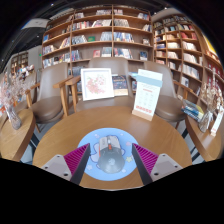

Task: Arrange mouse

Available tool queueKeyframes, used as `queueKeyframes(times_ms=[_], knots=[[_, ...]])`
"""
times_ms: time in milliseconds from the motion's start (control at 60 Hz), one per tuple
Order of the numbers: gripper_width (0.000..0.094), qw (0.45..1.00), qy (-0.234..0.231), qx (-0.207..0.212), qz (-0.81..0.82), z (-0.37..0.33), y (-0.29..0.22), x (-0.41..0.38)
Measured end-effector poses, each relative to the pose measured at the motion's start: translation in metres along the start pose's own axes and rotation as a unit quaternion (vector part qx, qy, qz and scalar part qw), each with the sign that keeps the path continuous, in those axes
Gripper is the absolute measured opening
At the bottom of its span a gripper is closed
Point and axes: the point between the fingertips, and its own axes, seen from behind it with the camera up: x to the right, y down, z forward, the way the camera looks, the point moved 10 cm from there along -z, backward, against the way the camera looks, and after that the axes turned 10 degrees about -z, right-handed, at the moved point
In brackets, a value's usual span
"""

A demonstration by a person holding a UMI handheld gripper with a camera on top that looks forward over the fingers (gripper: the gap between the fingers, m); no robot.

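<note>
I had the claw point(107, 160) open above the round wooden bench point(60, 125); its two pink pads point(76, 157) stood wide apart, one at each side. The mouse point(108, 153), grey and small, lay between them on a round light-blue mat point(90, 140), and I saw a gap at both sides, so nothing was gripped yet. Beyond the mat stood a display book point(97, 83) and a tilted sign card point(148, 94), with bookshelves point(100, 35) far behind. In my judgement the step was the grasp; to do it well I should keep the mouse centred between the fingers, go down until the pads meet its flanks, close slowly and evenly; a one-sided contact would push it and turn it on the mat.
</note>
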Motion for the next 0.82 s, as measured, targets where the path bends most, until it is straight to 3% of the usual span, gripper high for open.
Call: queueKeyframes(times_ms=[417, 817], knots=[[0.0848, 0.999, 0.028, 0.032, -0.004, -0.224, 0.046, 0.012], [0.0855, 0.998, 0.022, 0.061, -0.008, -0.305, 0.08, 0.016]])
